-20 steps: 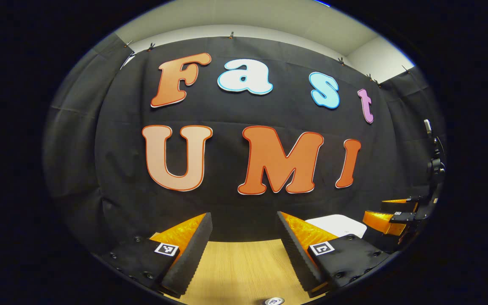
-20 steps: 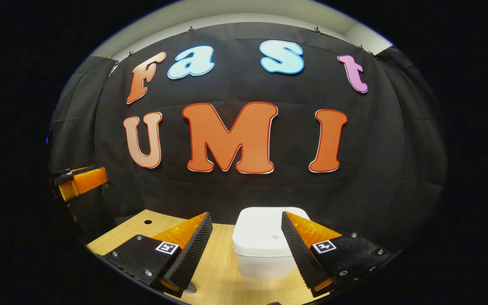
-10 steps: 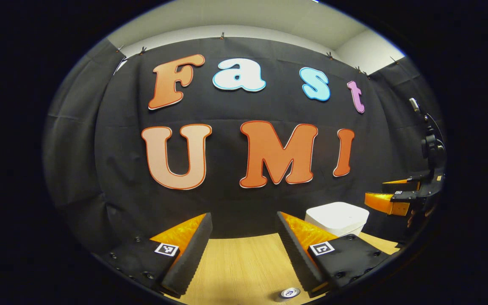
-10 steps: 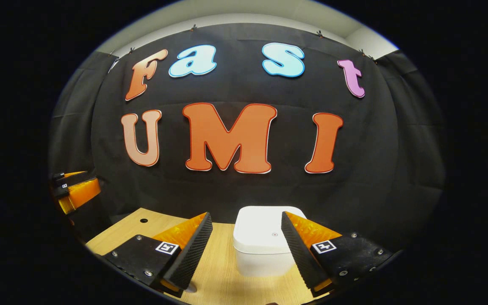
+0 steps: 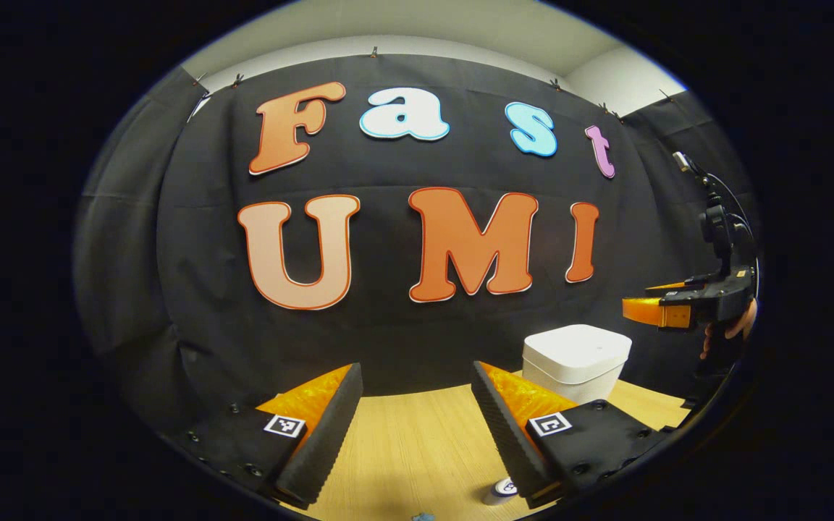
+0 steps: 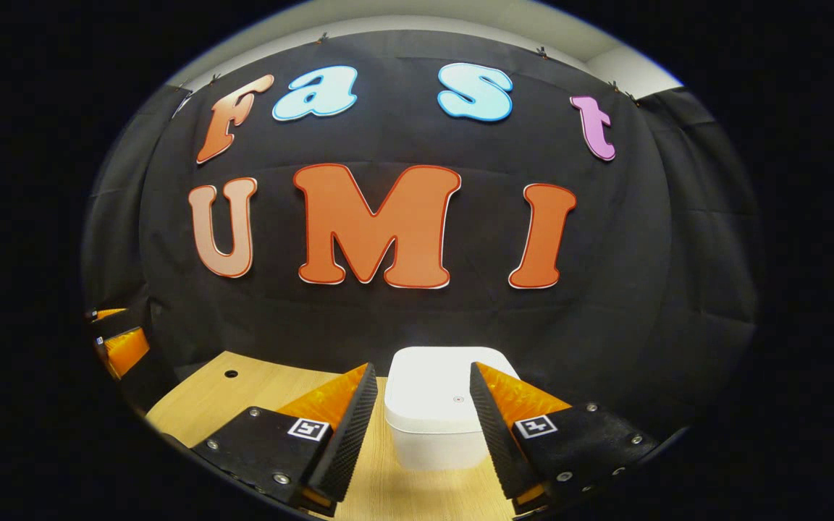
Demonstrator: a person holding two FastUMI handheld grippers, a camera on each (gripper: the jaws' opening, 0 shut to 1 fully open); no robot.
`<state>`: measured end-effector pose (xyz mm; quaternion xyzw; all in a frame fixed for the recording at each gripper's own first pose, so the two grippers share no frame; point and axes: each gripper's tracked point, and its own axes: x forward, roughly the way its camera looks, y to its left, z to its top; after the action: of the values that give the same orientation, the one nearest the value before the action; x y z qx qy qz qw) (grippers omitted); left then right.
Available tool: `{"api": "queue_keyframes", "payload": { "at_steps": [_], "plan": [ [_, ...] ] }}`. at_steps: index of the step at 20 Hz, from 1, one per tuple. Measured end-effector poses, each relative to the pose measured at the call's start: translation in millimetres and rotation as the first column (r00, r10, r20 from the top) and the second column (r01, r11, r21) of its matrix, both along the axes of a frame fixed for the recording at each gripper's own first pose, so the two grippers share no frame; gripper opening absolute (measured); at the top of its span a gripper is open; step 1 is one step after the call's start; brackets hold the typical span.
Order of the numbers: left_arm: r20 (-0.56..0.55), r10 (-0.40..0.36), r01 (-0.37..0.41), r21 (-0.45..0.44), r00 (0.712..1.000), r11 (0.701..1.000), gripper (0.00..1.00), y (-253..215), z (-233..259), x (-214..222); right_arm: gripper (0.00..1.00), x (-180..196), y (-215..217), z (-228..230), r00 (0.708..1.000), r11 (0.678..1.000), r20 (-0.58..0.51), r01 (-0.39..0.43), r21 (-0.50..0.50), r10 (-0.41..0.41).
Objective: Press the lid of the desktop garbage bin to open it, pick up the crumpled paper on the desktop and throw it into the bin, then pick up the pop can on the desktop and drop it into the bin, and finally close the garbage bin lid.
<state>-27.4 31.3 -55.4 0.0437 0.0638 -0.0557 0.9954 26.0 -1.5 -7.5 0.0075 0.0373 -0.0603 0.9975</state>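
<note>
The bin (image 6: 437, 405) stands on the wooden desk (image 6: 243, 391) near the back wall, its lid (image 6: 440, 383) down, so the opening press is not yet done. The right gripper (image 6: 417, 427) hangs before it, jaws apart and empty. The left gripper (image 5: 413, 423) is open and empty too, the can (image 5: 500, 490) just below. All steps remain.

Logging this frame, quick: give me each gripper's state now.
Left gripper: open, holding nothing.
Right gripper: open, holding nothing; the closed white bin sits ahead between its fingers, untouched.
</note>
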Motion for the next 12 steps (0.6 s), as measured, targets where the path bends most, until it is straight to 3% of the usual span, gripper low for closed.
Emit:
{"api": "queue_keyframes", "payload": {
  "at_steps": [5, 7, 8, 9, 12],
  "plan": [
    [0.017, 0.061, -0.061, 0.011, 0.998, 0.998, 0.96, 2, -4, 7, 0.6, 33, -10, -10, 0.999, 0.998, -0.032, -0.033, 0.048, 0.035],
    [0.016, 0.09, -0.09, 0.006, 0.996, 0.996, 0.97, 5, -5, 10, 0.47, 51, -17, -17, 0.997, 0.997, -0.054, -0.045, 0.069, 0.048],
    [0.013, 0.103, -0.103, 0.006, 0.995, 0.995, 0.97, 5, -7, 12, 0.34, 58, -20, -22, 0.996, 0.996, -0.068, -0.047, 0.076, 0.052],
    [0.006, 0.119, -0.119, 0.01, 0.993, 0.993, 0.97, 7, -10, 13, 0.35, 64, -24, -27, 0.996, 0.996, -0.08, -0.037, 0.076, 0.044],
    [-0.02, 0.157, -0.157, 0.021, 0.987, 0.987, 0.97, 13, -20, 15, 0.14, 83, -39, -46, 0.991, 0.998, -0.131, -0.005, 0.062, 0.013]
  ]
}}
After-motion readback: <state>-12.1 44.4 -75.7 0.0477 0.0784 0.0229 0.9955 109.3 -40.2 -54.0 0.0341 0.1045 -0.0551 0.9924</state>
